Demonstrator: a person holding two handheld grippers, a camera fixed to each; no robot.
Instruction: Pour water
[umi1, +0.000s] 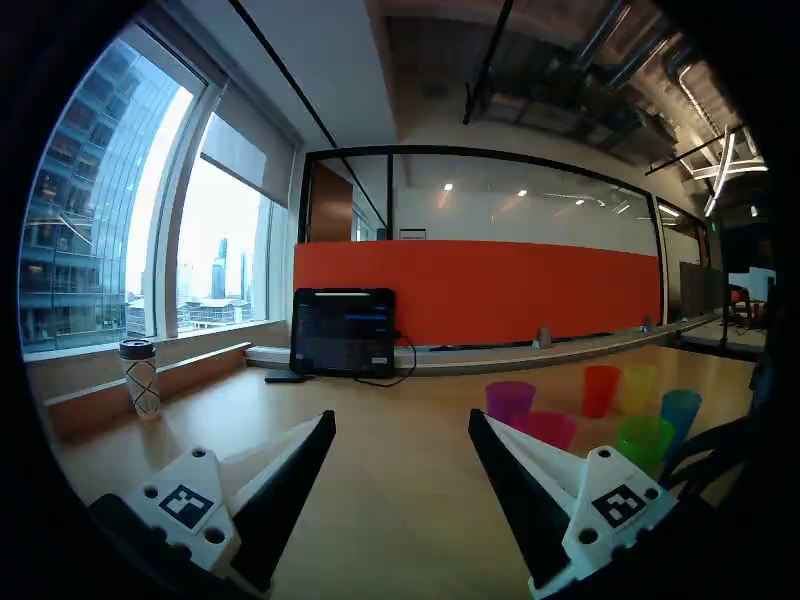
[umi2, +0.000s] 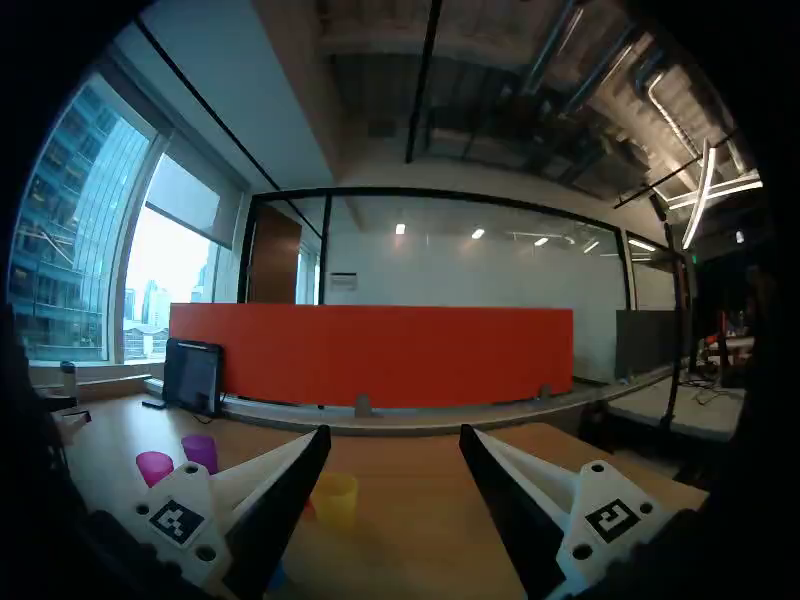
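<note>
Left gripper (umi1: 400, 415) agape, translucent plastic cups (umi1: 548, 428)

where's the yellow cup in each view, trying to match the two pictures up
Left gripper view: the yellow cup stands right of centre, between the orange cup and the blue cup.
Right gripper view: the yellow cup sits low, just left of centre.
Shared landmark: the orange partition running across the back of both views.

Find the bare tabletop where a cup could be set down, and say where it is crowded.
Free: the table between the screen, the patterned tumbler and the purple cup. Crowded: rightward, the pink cup, orange cup, yellow cup, blue cup and green cup cluster.
</note>
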